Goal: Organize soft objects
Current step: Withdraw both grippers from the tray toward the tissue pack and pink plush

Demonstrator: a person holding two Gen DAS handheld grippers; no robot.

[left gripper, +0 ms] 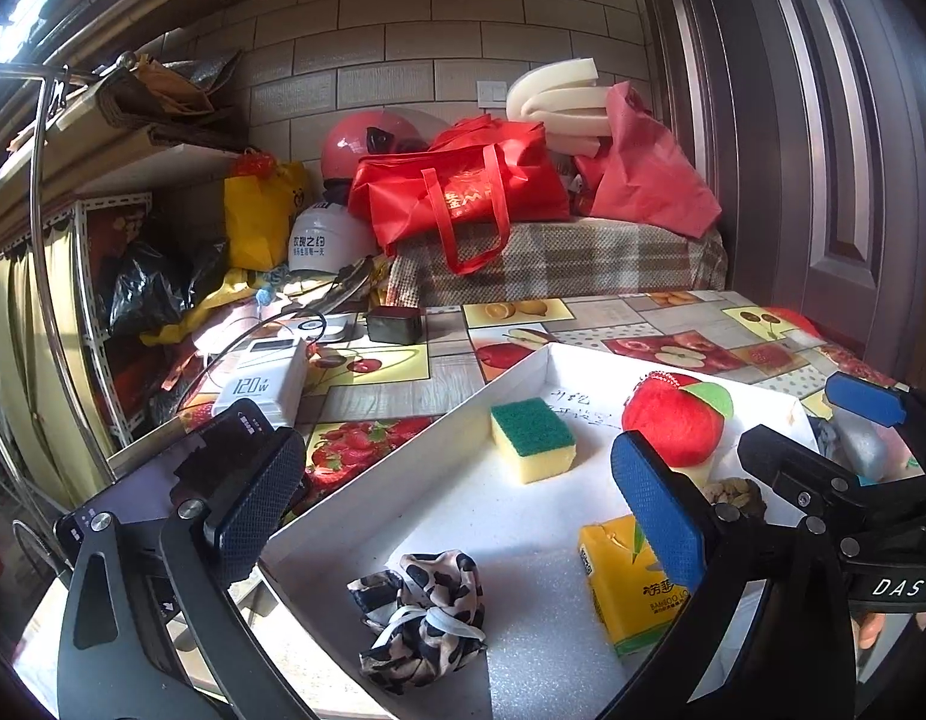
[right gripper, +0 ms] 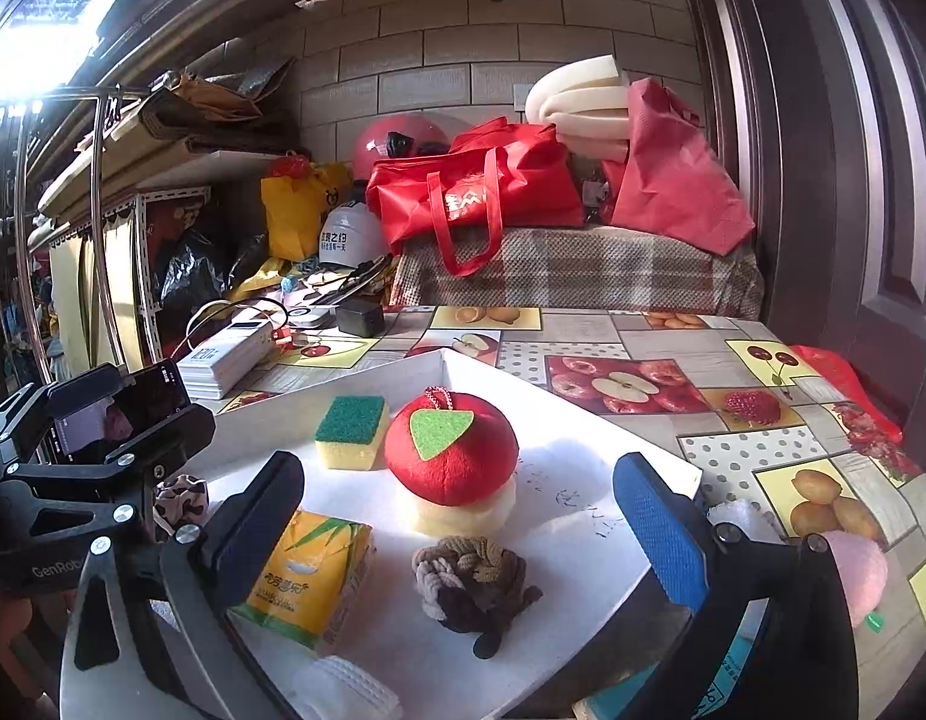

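A white tray [left gripper: 396, 441] [right gripper: 348, 381] holds a green-and-yellow sponge [left gripper: 532, 441] [right gripper: 350, 432], a red plush apple [left gripper: 673, 420] [right gripper: 450, 450] resting on a pale round pad [right gripper: 463, 516], a leopard-print scrunchie [left gripper: 420, 618] [right gripper: 180, 501], a yellow tissue pack [left gripper: 628, 588] [right gripper: 306, 582] and a brown braided scrunchie [right gripper: 469, 582]. My left gripper [left gripper: 459, 504] is open above the tray, with nothing between its pads. My right gripper [right gripper: 459, 531] is open too, spread over the apple and the brown scrunchie without touching them.
The tray lies on a fruit-print tablecloth [right gripper: 643, 348]. A white power bank [left gripper: 264, 384], cables and a black charger [left gripper: 393, 324] sit at the back left. A pink soft item [right gripper: 853, 576] lies right of the tray. Red bags [left gripper: 463, 192] and helmets are piled behind.
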